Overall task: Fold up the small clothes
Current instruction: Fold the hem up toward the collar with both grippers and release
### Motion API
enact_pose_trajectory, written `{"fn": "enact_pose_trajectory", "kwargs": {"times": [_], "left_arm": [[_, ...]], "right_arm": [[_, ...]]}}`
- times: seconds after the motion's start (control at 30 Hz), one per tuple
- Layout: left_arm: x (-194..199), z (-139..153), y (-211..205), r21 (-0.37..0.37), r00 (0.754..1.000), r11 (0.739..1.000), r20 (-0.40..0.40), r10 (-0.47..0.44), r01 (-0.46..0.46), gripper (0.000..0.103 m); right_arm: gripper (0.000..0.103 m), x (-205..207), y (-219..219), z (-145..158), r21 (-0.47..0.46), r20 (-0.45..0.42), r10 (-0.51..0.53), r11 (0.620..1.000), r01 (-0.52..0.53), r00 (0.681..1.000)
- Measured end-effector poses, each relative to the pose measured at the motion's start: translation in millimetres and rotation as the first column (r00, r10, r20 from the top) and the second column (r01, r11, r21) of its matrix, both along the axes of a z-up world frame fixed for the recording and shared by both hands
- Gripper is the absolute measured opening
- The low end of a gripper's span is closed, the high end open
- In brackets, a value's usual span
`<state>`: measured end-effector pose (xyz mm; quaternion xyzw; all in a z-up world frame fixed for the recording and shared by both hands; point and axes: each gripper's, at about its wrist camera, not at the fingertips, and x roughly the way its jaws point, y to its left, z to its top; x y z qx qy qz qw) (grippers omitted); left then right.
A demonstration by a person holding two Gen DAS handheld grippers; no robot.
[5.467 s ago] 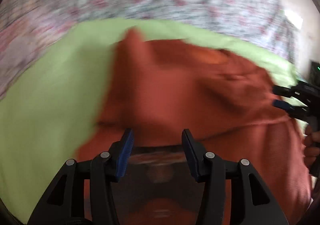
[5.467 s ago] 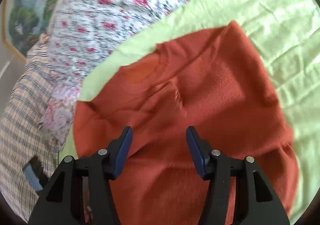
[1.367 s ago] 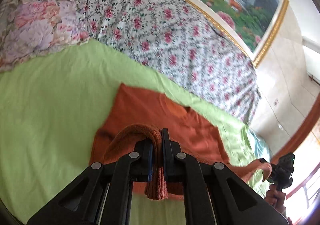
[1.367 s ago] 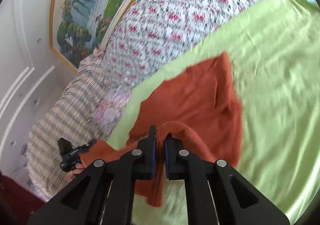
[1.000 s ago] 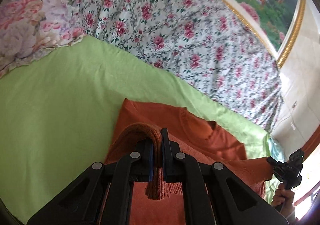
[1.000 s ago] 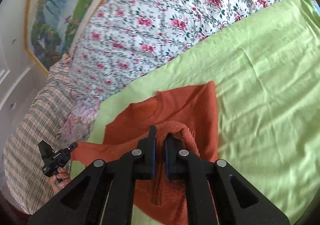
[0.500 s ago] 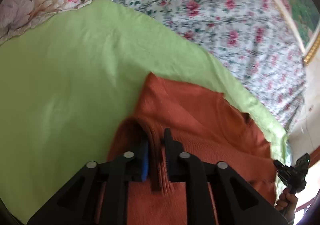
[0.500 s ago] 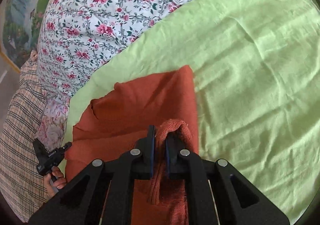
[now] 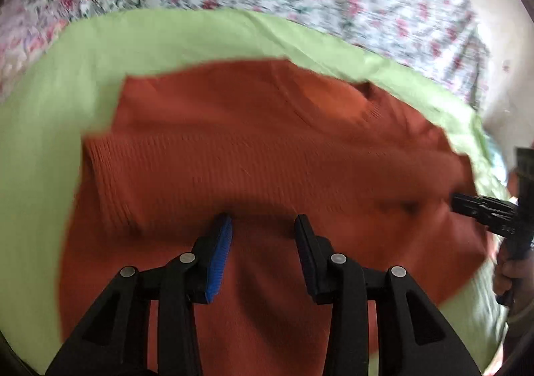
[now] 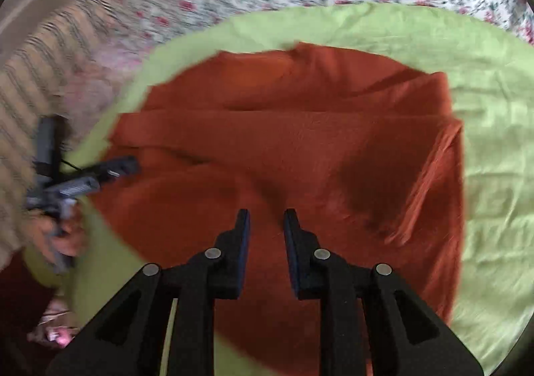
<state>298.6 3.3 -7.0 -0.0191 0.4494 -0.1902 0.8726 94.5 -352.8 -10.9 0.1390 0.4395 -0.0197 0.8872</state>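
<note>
Orange sweater lies folded under both just-parted, empty claws: left claw, right claw.

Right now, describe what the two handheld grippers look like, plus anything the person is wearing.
Both are matte black plastic. The left gripper has two angular fingers with triangular cut-outs, silver round rivets and ribbed blue pads. The right gripper has the same build; its pads look darker blue. Seen from the left camera, it shows small white lettering, too blurred to read. No cables are clearly visible. A beige striped sleeve shows, blurred.
</note>
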Motion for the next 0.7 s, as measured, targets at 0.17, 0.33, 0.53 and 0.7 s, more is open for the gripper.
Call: {"fn": "enact_pose_trajectory", "kwargs": {"times": [0.17, 0.33, 0.53, 0.7], "left_arm": [[50.7, 25.7, 11.9, -0.040, 0.993, 0.994, 0.060, 0.102, -0.100, 0.048], [57.0, 49.1, 35.6, -0.112, 0.972, 0.973, 0.104, 0.213, -0.201, 0.060], [40.8, 40.7, 53.0, -0.141, 0.958, 0.953, 0.067, 0.280, -0.268, 0.064], [13.0, 24.2, 59.9, -0.129, 0.958, 0.952, 0.039, 0.284, -0.277, 0.064]], "right_arm": [[0.021, 18.7, -60.0, 15.9, 0.012, 0.087, -0.239, 0.971, 0.239, 0.967], [0.021, 9.6, -89.9, 39.5, 0.071, 0.174, -0.387, 0.922, 0.380, 0.905], [0.021, -26.1, -64.2, 57.3, 0.107, 0.251, -0.365, 0.931, 0.349, 0.897], [0.027, -25.6, -18.6, 56.0, 0.089, 0.248, -0.202, 0.979, 0.185, 0.947]]}}
